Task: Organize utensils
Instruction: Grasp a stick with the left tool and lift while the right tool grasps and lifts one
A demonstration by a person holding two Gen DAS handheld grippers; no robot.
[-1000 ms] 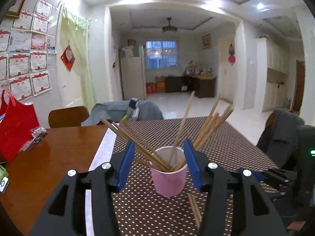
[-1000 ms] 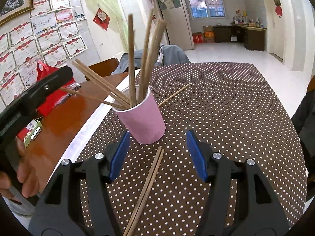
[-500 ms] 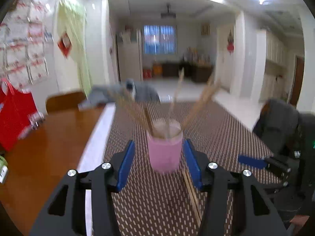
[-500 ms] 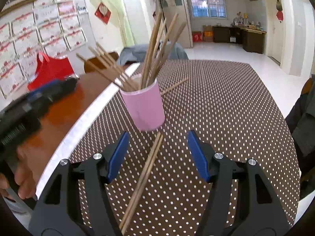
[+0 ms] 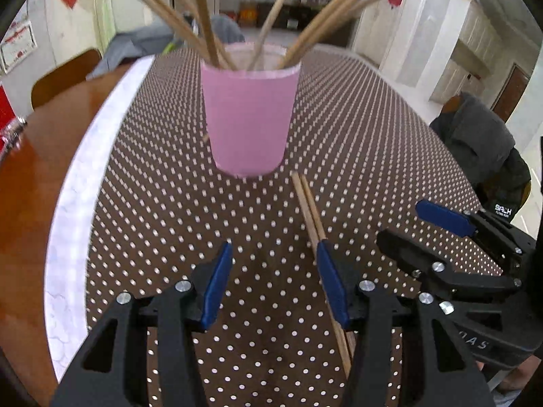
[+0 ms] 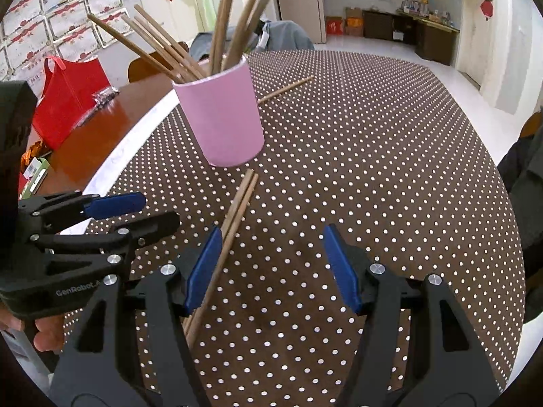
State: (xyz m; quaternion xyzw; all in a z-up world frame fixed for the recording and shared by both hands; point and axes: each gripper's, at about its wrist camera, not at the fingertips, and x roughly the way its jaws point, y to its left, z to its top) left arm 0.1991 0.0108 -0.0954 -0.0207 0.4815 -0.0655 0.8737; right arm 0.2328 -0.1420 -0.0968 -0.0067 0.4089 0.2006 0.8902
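Closest to my left wrist camera, the left gripper (image 5: 274,249) has its blue pads spread wide with only dotted cloth between them. The pair of chopsticks (image 5: 312,217) lies flat on the tablecloth (image 5: 169,203) and passes under the right-hand pad at the lower middle of the frame — I cannot tell whether the pad touches it. At the right edge of that frame the right gripper (image 5: 404,227) also shows its fingers apart.

From the right wrist camera, the right gripper (image 6: 269,234) is likewise spread and holding nothing. The same pair of chopsticks (image 6: 237,207) runs diagonally from the lower left past the left-hand pad up toward the centre. The left gripper (image 6: 156,210) sits at the lower left of this frame, with a hand (image 6: 47,334) wrapped on its handle.

Just beyond the chopsticks' far tips stands the pink cup (image 6: 220,118), upright, with a fan of chopsticks leaning out of its mouth. Behind the cup, right of it, a single chopstick (image 6: 285,89) lies on the cloth. Farther off, at the left, a red bag (image 6: 68,98) stands on the bare wooden table (image 6: 101,129).
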